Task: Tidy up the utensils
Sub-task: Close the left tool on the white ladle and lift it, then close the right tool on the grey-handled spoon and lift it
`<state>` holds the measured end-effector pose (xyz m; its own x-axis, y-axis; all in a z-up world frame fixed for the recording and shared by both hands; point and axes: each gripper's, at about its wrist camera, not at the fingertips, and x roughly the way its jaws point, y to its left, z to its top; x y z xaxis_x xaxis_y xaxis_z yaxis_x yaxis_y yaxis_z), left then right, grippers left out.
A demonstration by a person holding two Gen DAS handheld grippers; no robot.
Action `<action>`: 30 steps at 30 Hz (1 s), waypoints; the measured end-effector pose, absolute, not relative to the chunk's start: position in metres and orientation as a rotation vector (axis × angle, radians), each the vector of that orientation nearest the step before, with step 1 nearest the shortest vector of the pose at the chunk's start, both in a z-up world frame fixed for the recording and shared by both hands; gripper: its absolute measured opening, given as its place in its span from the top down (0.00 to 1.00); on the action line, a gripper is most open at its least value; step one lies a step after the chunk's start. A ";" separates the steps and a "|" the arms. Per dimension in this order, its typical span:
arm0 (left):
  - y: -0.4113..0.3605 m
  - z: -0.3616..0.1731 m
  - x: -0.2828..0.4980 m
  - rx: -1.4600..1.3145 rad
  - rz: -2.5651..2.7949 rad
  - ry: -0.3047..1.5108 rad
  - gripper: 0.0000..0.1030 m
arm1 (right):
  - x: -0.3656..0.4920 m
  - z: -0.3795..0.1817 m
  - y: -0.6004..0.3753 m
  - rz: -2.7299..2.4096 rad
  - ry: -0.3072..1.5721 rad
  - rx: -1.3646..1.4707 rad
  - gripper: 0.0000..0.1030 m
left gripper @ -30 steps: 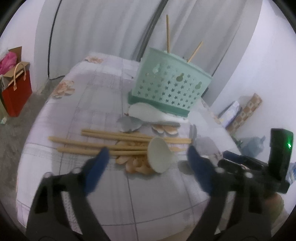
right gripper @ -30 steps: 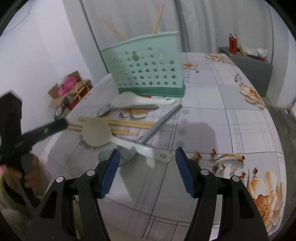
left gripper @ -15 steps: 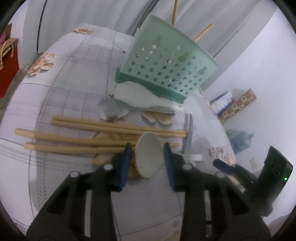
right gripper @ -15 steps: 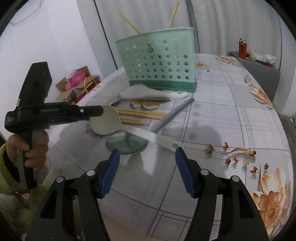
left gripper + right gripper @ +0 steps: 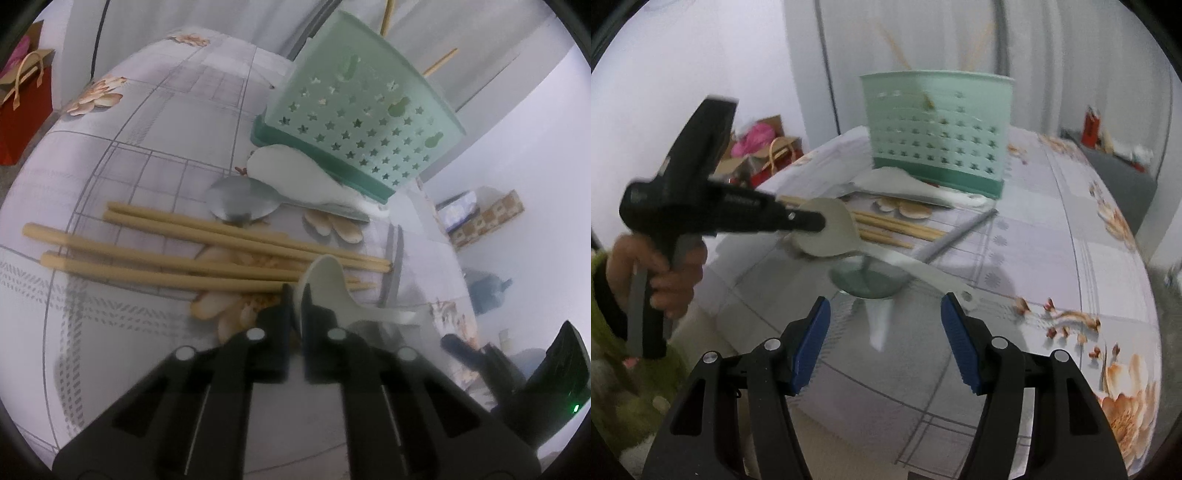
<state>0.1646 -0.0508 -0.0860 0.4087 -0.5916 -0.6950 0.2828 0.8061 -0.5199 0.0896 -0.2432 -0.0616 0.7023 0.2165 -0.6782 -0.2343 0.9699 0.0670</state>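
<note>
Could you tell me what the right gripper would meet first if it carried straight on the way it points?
Probably the metal spoon's bowl on the table, just ahead of the open right gripper; depth is hard to judge.

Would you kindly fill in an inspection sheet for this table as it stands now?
Surface: round table under a floral, gridded cloth.
Job's things: green holder with chopsticks inside; loose chopsticks, metal spoon, white rice paddle, pale ladle on the cloth.
Clutter: nothing seen on the table.
Grippers: left tongs have just closed on the ladle's bowl rim; right tongs open, empty, near the ladle's handle end.
Cables: dark cable along the curtain.
Surroundings: red bag, boxes, grey side table.
</note>
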 end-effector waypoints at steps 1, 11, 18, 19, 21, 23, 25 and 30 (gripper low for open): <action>-0.051 -0.084 0.164 -0.352 -0.569 1.002 0.97 | 0.089 -0.062 -0.236 0.246 0.750 -0.061 0.42; -0.030 -0.056 0.153 -0.496 -0.627 0.891 0.97 | 0.090 -0.069 -0.199 0.187 0.743 -0.277 0.55; -0.001 -0.041 0.147 -0.532 -0.564 0.825 0.97 | 0.097 -0.081 -0.178 0.125 0.727 -0.498 0.63; 0.003 -0.041 0.147 -0.539 -0.550 0.822 0.97 | 0.098 -0.082 -0.175 0.120 0.727 -0.518 0.65; 0.011 -0.042 0.146 -0.546 -0.535 0.816 0.97 | 0.101 -0.084 -0.172 0.108 0.720 -0.554 0.67; 0.019 -0.042 0.143 -0.556 -0.518 0.810 0.97 | 0.104 -0.086 -0.169 0.100 0.718 -0.573 0.69; 0.025 -0.043 0.141 -0.568 -0.503 0.806 0.97 | 0.109 -0.088 -0.167 0.093 0.718 -0.592 0.74; 0.040 -0.041 0.133 -0.586 -0.479 0.780 0.97 | 0.116 -0.090 -0.164 0.091 0.742 -0.588 0.89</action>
